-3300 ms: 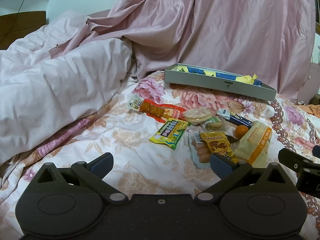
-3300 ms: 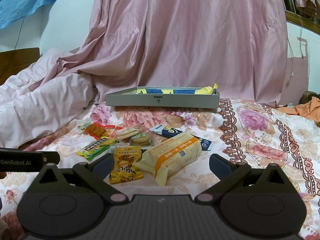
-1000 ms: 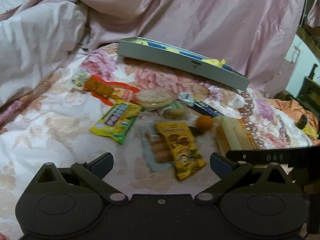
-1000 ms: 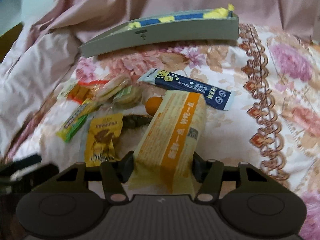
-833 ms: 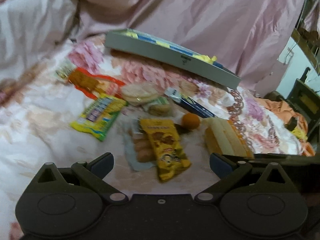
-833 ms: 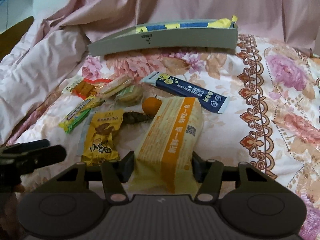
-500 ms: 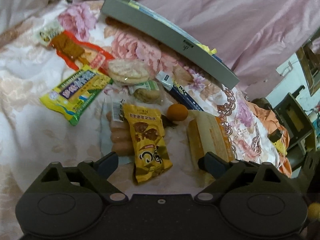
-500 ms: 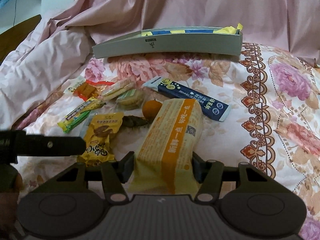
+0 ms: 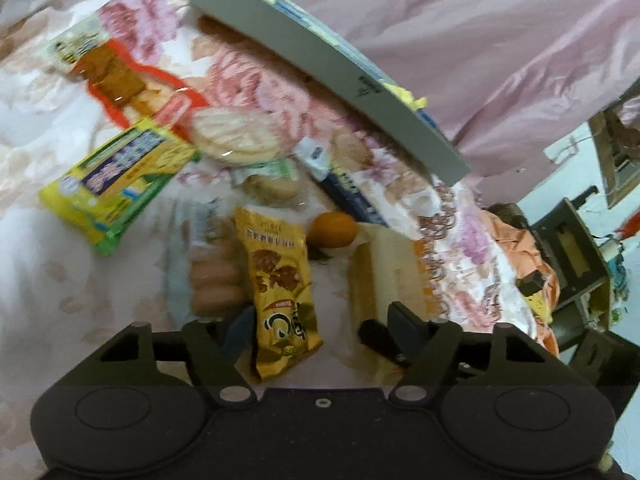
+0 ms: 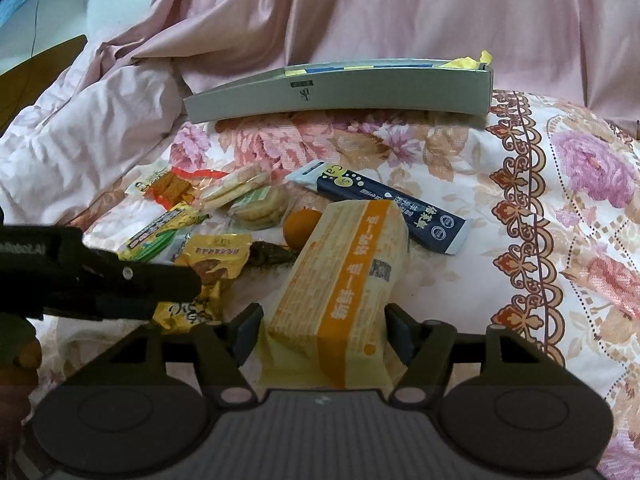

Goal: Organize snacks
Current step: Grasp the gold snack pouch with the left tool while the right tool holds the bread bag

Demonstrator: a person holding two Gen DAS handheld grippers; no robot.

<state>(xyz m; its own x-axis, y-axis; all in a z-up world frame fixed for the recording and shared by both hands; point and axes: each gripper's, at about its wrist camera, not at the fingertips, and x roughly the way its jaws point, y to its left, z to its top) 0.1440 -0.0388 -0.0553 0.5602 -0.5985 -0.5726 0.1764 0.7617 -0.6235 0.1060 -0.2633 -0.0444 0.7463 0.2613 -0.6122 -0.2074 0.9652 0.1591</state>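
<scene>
Snacks lie scattered on a flowered bedspread. A golden-yellow snack bag (image 9: 280,280) lies between the fingers of my left gripper (image 9: 322,325). Its jaws are closing, and the pads stand clear of the bag. In the right wrist view that left gripper (image 10: 120,284) shows as a dark bar over the same bag (image 10: 216,264). My right gripper (image 10: 322,320) has its pads against the sides of an orange-and-cream bread package (image 10: 344,272). Its jaws are opening, and the package rests on the bed. A long grey tray (image 10: 340,92) sits at the back, with blue and yellow items inside.
Around the bag lie a green-yellow packet (image 9: 116,176), a pack of sausages (image 9: 212,280), an orange (image 9: 334,230), round crackers (image 9: 236,136), a red-edged pack (image 9: 120,76) and a dark blue sachet (image 10: 384,208). A pink quilt (image 10: 100,128) is heaped on the left. Furniture (image 9: 572,256) stands beyond the bed's right edge.
My left gripper came closer to the snacks and rolled, and its jaws narrowed around the yellow bag. It slid into the right wrist view from the left. The right gripper stayed at the bread package.
</scene>
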